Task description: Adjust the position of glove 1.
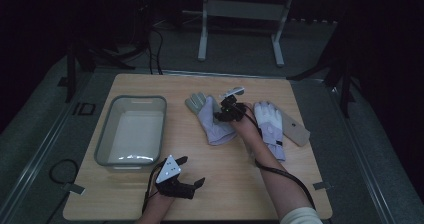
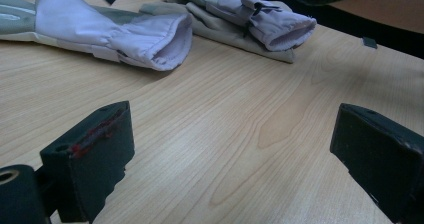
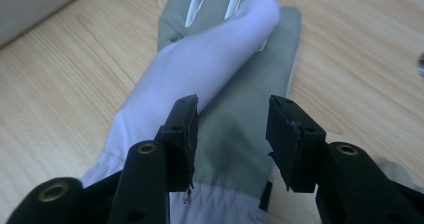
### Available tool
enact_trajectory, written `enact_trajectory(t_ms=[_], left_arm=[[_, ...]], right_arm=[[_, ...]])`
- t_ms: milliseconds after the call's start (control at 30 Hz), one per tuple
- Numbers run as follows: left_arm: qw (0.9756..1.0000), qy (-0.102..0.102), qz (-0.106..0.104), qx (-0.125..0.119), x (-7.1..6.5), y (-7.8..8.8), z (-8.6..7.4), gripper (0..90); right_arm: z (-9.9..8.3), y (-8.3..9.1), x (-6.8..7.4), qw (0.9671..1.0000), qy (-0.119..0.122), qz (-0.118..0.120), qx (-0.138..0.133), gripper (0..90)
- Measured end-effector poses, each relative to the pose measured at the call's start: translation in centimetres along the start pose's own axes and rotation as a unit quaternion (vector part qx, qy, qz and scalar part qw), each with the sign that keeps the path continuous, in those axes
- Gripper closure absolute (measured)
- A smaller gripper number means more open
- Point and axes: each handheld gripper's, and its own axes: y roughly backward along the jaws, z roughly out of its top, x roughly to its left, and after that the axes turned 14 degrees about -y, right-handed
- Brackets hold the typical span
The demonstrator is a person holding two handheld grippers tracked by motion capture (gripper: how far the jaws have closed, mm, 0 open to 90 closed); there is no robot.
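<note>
Two pale lavender-and-grey work gloves lie mid-table. The left glove (image 1: pixel 210 124) lies palm up, fingers away from me, with a white flap folded across its grey palm (image 3: pixel 210 69). My right gripper (image 1: pixel 225 111) is down at this glove; in the right gripper view its jaws (image 3: pixel 232 119) stand apart astride the grey palm near the cuff, and I see no squeeze on the fabric. The right glove (image 1: pixel 270 124) lies just beyond that hand. My left gripper (image 1: pixel 192 170) rests near the front edge, jaws (image 2: pixel 235 134) wide open over bare wood, facing both glove cuffs (image 2: pixel 125 31).
A grey plastic bin (image 1: pixel 131 101) stands at the table's left, its corner (image 3: pixel 35 4) near the glove. A beige flat piece (image 1: pixel 295 131) lies right of the right glove, and a small white object (image 1: pixel 234 91) sits behind the gloves. The wooden table (image 1: pixel 225 184) has bare front room.
</note>
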Motion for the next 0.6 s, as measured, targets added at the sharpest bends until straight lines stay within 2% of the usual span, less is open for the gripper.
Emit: enact_trajectory(t_ms=[100, 167, 267, 300, 333, 400, 500, 600], left_arm=[[1.0000, -0.001, -0.001, 0.000, 0.0, 0.0, 0.0, 3.8], [1.0000, -0.002, -0.002, 0.000, 0.0, 0.0, 0.0, 3.8], [1.0000, -0.001, -0.002, -0.001, 0.0, 0.0, 0.0, 3.8], [1.0000, -0.002, -0.003, -0.001, 0.0, 0.0, 0.0, 3.8], [1.0000, -0.002, -0.003, -0.001, 0.0, 0.0, 0.0, 3.8], [1.0000, -0.002, -0.004, 0.000, 0.0, 0.0, 0.0, 3.8], [1.0000, -0.002, -0.003, 0.001, 0.0, 0.0, 0.0, 3.8], [1.0000, -0.002, -0.002, 0.002, -0.1, 0.0, 0.0, 3.9]], right_arm=[[0.0, -0.9, -0.1, 0.9999, 0.002, -0.001, 0.014, 52.9], [-0.4, -2.2, -0.4, 0.9992, 0.004, 0.005, 0.039, 51.7], [-0.8, -2.6, -0.6, 0.9992, 0.002, 0.010, 0.037, 56.0], [-0.9, -2.6, -0.7, 0.9993, 0.003, 0.012, 0.036, 57.9], [-0.9, -2.6, -0.7, 0.9994, 0.002, 0.011, 0.034, 64.0], [-0.9, -2.6, -0.6, 0.9994, 0.003, 0.010, 0.034, 67.4], [-0.9, -2.6, 0.1, 0.9993, 0.005, -0.007, 0.036, 78.5], [-0.7, -2.5, 0.3, 0.9989, -0.009, -0.015, 0.042, 84.8]])
